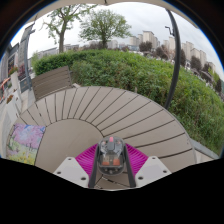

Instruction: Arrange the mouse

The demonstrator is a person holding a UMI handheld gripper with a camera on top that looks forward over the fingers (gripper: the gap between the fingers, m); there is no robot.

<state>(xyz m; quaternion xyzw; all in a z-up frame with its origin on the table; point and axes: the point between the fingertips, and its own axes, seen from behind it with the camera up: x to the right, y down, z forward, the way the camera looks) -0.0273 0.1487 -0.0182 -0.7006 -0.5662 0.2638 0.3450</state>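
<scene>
A small translucent grey mouse (111, 155) with dark and orange parts inside sits between my gripper's (111, 160) two fingers. The magenta pads (88, 158) press on both its sides. I hold it above a round wooden slatted table (100, 115). The mouse's underside and tail end are hidden by the fingers.
A colourful printed mat or book (25, 142) lies on the table to the left of the fingers. Beyond the table are a wooden bench (50, 80), a green hedge (150, 75), trees and distant buildings. The table's far edge curves ahead of the fingers.
</scene>
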